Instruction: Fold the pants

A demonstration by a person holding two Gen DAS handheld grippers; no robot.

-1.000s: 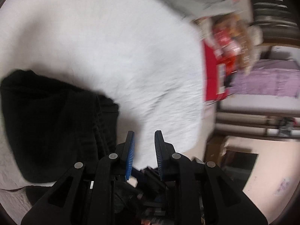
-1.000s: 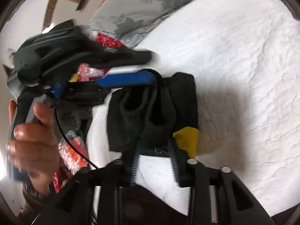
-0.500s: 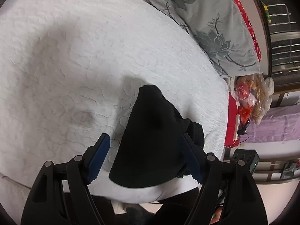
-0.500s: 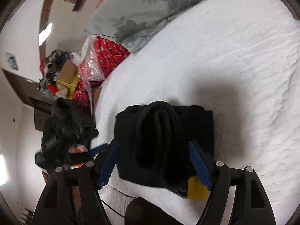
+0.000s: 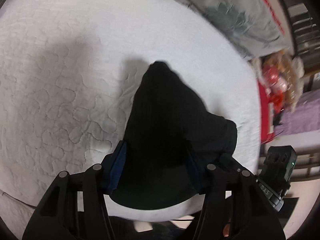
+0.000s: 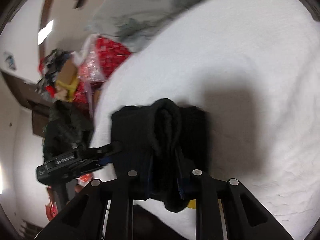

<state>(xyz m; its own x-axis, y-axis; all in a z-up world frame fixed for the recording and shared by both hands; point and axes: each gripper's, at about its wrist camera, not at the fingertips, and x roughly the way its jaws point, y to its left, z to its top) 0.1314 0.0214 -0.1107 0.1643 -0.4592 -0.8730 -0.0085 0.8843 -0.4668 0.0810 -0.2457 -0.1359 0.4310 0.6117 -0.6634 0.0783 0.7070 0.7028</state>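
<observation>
Folded black pants (image 5: pixel 170 136), lying on a white quilted bed (image 5: pixel 60 80) near its front edge. In the left wrist view the bundle narrows to a blunt tip that points away from the camera, toward the grey flowered pillow (image 5: pixel 236 14); its long axis runs from the near edge of the bed up toward that pillow, and its broad end lies nearest the camera. In the right wrist view the same bundle (image 6: pixel 160 136) appears as a roughly square stack with a thick rolled fold standing along its middle, that fold running away from the camera.

Left gripper (image 5: pixel 156 164): jaws about half open and just now closing, their blue pads set on either side of the broad end of the pants. The cloth fills the gap between them; whether the pads press on it cannot be told.

Right gripper (image 6: pixel 163 180): jaws just now closing and nearly together, pinching the central rolled fold at the near edge of the stack. A small yellow tag (image 6: pixel 190 204) shows under the cloth beside its right jaw. The left gripper is seen in this view at the stack's left edge.

Surroundings: red packages and mixed clutter (image 6: pixel 96 64) stand off the bed to the left in the right wrist view; a purple cloth (image 5: pixel 300 116) lies beyond the bed in the left wrist view.
</observation>
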